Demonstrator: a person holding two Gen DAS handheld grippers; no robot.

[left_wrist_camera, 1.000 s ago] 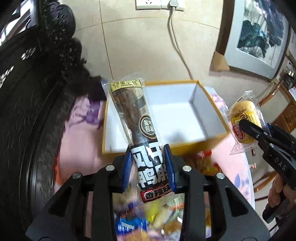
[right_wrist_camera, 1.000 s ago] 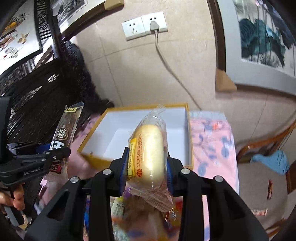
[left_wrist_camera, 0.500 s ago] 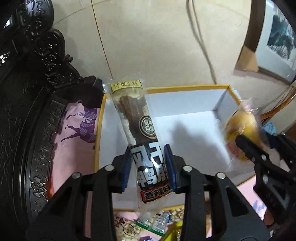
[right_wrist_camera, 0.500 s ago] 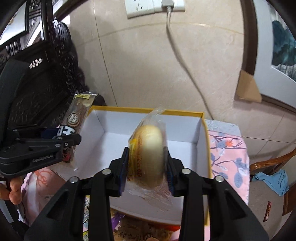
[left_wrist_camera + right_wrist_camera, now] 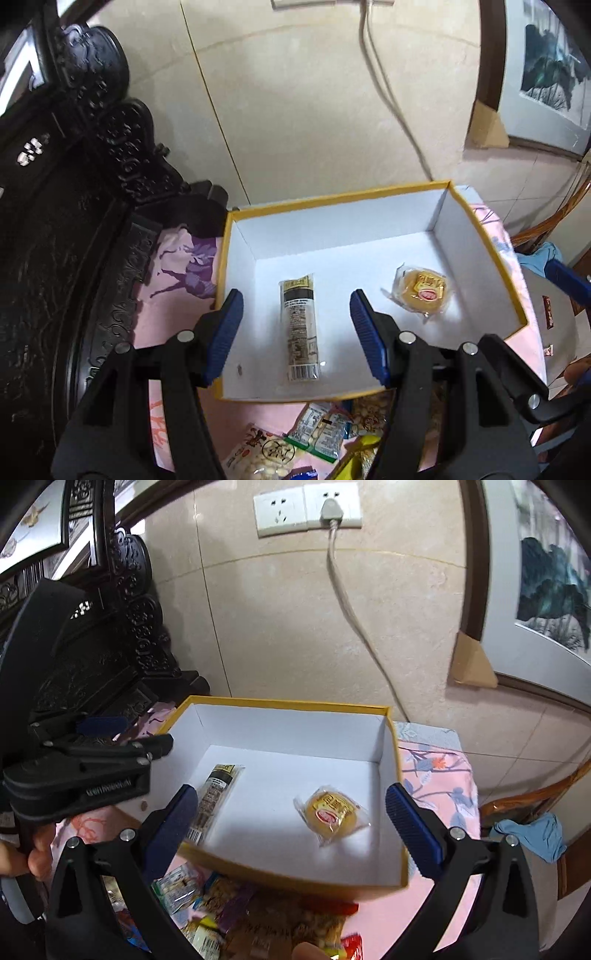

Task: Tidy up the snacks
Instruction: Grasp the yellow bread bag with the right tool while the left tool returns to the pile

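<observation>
Left wrist view: left gripper (image 5: 295, 325) above the near edge of the box (image 5: 480, 236), jaws opening, nothing pressed between the pads. The stick snack (image 5: 299, 328) lies flat on the box floor below the gap, label side down, long axis running toward the far wall, left of box centre. Judged released, not held.

Right wrist view: right gripper (image 5: 291, 816) also above the near edge, jaws opening and spread very wide, pads clear of everything. The wrapped cake (image 5: 332, 814) rests on the box floor right of centre, well apart from the stick snack (image 5: 212, 797). The left gripper (image 5: 110, 753) shows at the box's left wall, a person's fingers on its handle.

Placement note: each item sits on its own gripper's side of the box, probably so both could be dropped at once without the tools crossing, with bare floor left between and behind them for more.

Outside the box, just in front of its near wall: a loose heap of mixed snack packets (image 5: 317, 435) on the pink cloth (image 5: 439, 775). Judged early in the task; the heap is unsorted.
</observation>
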